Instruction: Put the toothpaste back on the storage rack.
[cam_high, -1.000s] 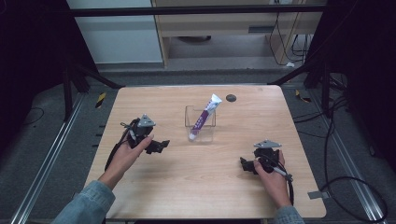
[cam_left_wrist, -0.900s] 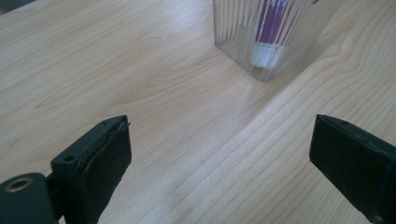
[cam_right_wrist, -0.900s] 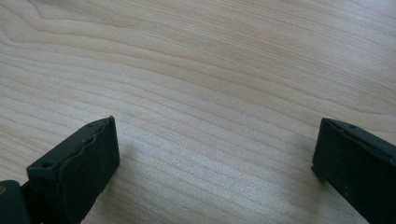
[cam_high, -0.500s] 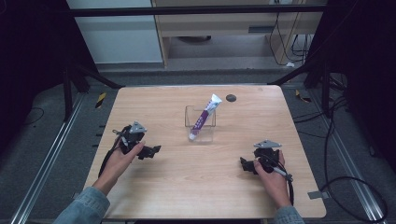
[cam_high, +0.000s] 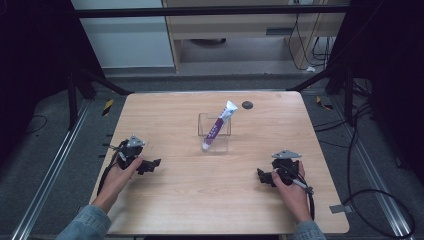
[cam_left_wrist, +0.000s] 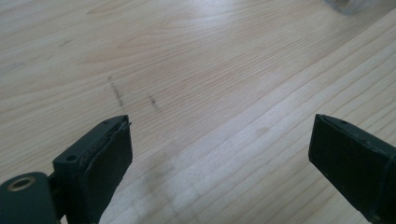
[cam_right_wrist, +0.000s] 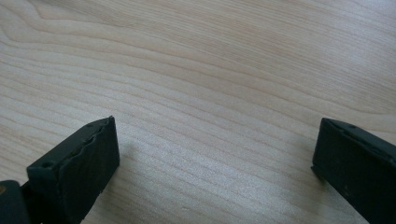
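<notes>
A white and purple tube (cam_high: 218, 124) leans upright in a clear plastic box (cam_high: 204, 126) at the middle of the wooden table (cam_high: 190, 195), its top tilted to the right. My left gripper (cam_high: 153, 165) rests low at the table's left, held by a hand, open with bare wood between its jaws (cam_left_wrist: 219, 154). My right gripper (cam_high: 262, 176) sits at the table's right, also open over bare wood (cam_right_wrist: 215, 158). Both grippers are well short of the box.
A small dark round disc (cam_high: 247, 105) lies behind the box toward the far right. Black cables trail from both grippers. Metal frame legs and floor cables surround the table. A corner of the clear box (cam_left_wrist: 345, 4) shows at the top right of the left gripper view.
My left gripper has moved back toward the near left of the table and come lower. The right gripper has stayed where it was.
</notes>
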